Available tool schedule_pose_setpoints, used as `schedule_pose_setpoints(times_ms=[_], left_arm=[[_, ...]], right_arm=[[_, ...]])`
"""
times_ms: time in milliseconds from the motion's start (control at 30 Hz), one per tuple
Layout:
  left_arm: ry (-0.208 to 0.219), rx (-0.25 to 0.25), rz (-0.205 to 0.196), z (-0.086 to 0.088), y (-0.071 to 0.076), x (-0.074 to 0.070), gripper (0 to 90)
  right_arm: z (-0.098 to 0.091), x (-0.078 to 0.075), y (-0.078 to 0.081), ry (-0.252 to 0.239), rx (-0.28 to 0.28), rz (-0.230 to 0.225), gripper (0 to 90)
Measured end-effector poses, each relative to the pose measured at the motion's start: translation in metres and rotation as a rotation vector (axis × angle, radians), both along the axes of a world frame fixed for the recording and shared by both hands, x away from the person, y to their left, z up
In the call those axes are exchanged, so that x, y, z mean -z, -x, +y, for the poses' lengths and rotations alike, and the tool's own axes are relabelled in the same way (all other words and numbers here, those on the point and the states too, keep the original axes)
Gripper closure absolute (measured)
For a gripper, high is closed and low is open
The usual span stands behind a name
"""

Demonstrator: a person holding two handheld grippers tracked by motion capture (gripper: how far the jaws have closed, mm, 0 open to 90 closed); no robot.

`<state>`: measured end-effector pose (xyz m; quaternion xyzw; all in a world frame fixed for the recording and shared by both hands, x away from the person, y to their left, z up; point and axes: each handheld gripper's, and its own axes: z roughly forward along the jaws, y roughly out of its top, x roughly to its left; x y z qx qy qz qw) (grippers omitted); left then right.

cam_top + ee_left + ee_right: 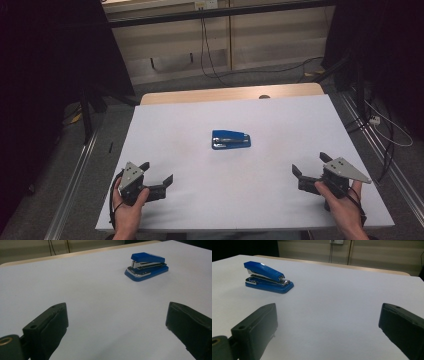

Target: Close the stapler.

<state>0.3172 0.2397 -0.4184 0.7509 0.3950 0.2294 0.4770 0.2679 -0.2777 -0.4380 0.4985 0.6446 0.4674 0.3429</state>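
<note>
A blue stapler [230, 139] lies flat near the middle of the white table [260, 195], well apart from both tools. The left gripper [159, 171] and right gripper [311, 164] sit near the table's front corners, jaws spread wide and holding nothing

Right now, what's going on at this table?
A person holds a two-jaw tool in each hand at the near edge of a white table. The left tool and right tool both have their jaws wide apart and hold nothing. A small blue metal-and-plastic stapler lies untouched mid-table, apart from both.
</note>
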Motion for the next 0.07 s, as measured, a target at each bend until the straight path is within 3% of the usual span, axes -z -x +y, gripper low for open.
schedule_pose_setpoints(times_ms=[67], left_arm=[[-0.001,-0.005,0.000,-0.0011,-0.0002,0.0012,4.5]], right_arm=[[-0.0003,-0.0003,0.0003,0.002,0.000,-0.004,1.8]])
